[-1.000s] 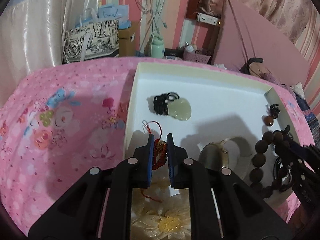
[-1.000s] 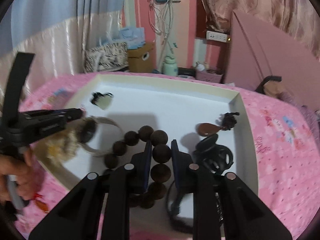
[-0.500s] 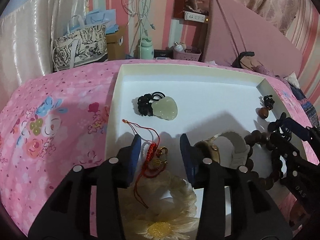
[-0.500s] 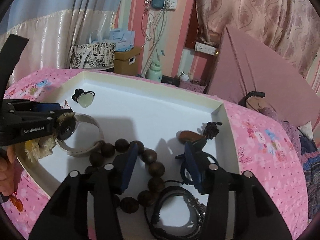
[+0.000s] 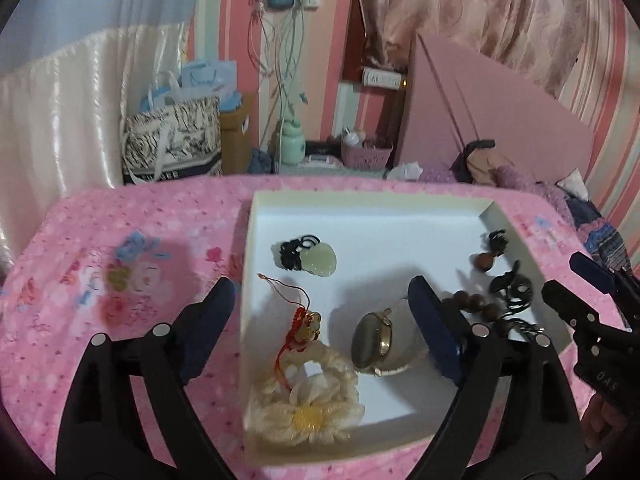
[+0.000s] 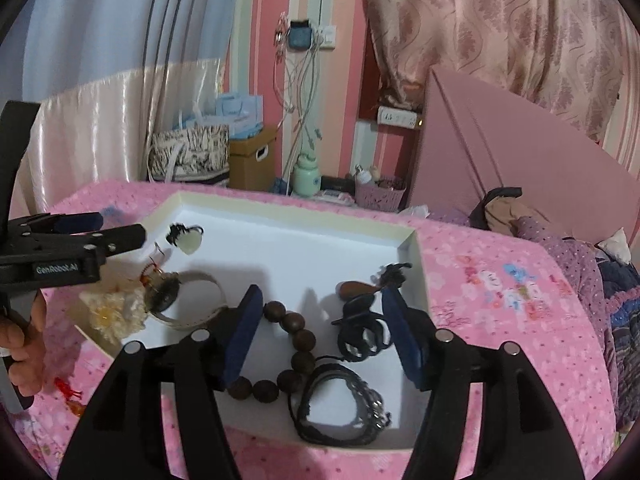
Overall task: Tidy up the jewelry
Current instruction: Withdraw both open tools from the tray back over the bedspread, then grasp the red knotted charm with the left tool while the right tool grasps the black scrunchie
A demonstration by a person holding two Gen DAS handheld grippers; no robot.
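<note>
A white tray (image 5: pixel 360 216) on the pink floral cloth holds the jewelry. In it lie a red-cord charm (image 5: pixel 306 326), a cream flower hair tie (image 5: pixel 308 408), a jade pendant on black cord (image 5: pixel 316 258), a watch (image 5: pixel 374 344), a brown bead bracelet (image 6: pixel 298 344), a black cord bracelet (image 6: pixel 344 404), a black hair clip (image 6: pixel 360 332) and a brown gourd pendant (image 6: pixel 356 290). My left gripper (image 5: pixel 316 320) is wide open and empty above the tray's near left part. My right gripper (image 6: pixel 324 332) is wide open and empty above the beads.
A small red item (image 6: pixel 68 394) lies on the cloth left of the tray. Beyond the table edge stand a patterned tote bag (image 5: pixel 172 144), a cardboard box (image 6: pixel 252 158), a green bottle (image 5: pixel 292 146) and a pink slanted panel (image 5: pixel 500 112).
My left gripper let go of the red-cord charm, which now lies in the tray. My right gripper let go of the bead bracelet. Both opened wide and drew back upward.
</note>
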